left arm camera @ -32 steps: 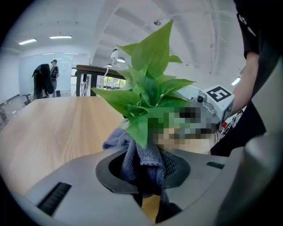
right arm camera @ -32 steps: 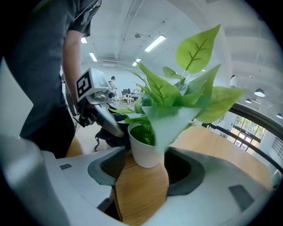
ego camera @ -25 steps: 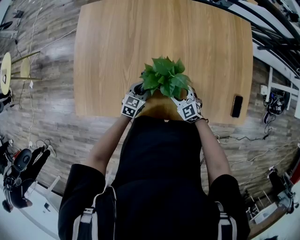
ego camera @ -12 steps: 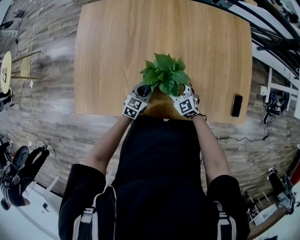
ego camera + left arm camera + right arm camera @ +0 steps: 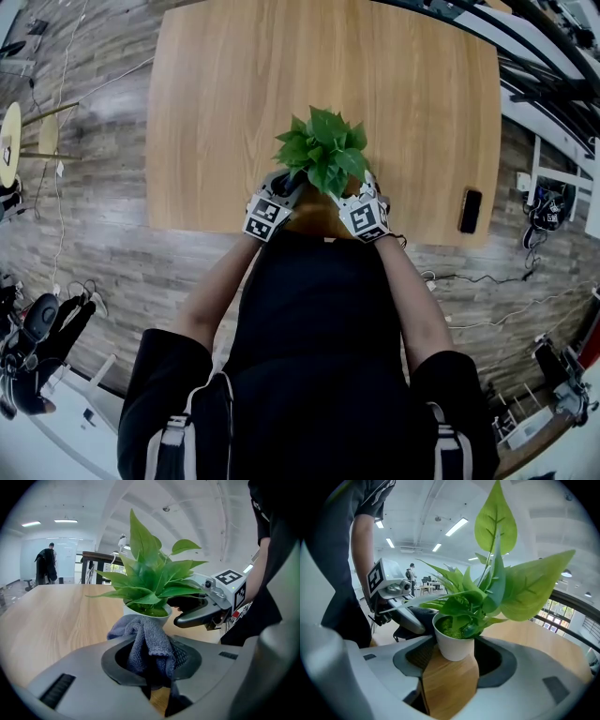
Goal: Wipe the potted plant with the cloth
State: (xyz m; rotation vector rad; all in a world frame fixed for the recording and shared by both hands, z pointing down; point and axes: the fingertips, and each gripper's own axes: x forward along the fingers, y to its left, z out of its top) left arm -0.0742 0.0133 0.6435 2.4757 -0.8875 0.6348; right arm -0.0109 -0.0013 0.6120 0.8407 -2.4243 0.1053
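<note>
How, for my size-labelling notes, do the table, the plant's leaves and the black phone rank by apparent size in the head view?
1. table
2. plant's leaves
3. black phone
The leaves stand nearer the camera than the phone does, so that pair is less sure.

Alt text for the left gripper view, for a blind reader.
The left hand-held gripper holds a grey cloth against the white pot of a potted plant on a wooden table; the right hand-held gripper grips the pot.
</note>
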